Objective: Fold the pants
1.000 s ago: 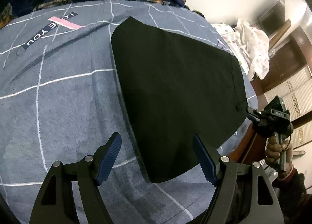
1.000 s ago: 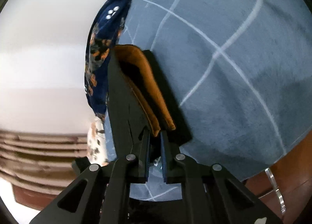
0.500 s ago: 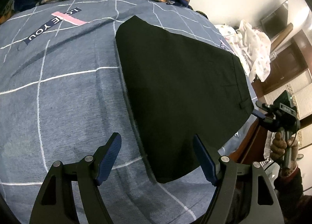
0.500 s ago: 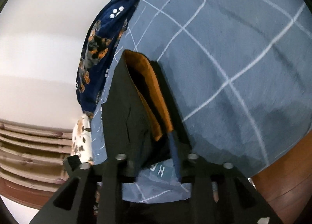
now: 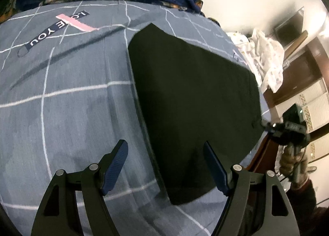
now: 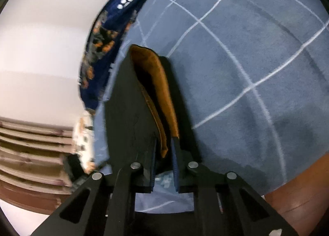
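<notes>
Right hand-held gripper [image 6: 164,160] closing on tan-lined waistband edge of black fabric pants [image 5: 191,100], flat on grey checked bedspread [image 5: 67,112]. Left hand-held gripper [image 5: 165,169] open, empty, hovering at pants' six-o'clock corner. Pinch both layers.

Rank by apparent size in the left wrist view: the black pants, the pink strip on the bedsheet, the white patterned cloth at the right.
1. black pants, largest by far.
2. white patterned cloth.
3. pink strip, smallest.
The cloth lies farther off, so its true size is unsure.

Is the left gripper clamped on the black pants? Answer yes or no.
No: the left gripper hangs with jaws wide apart above the black pants, pinching no cloth.
</notes>
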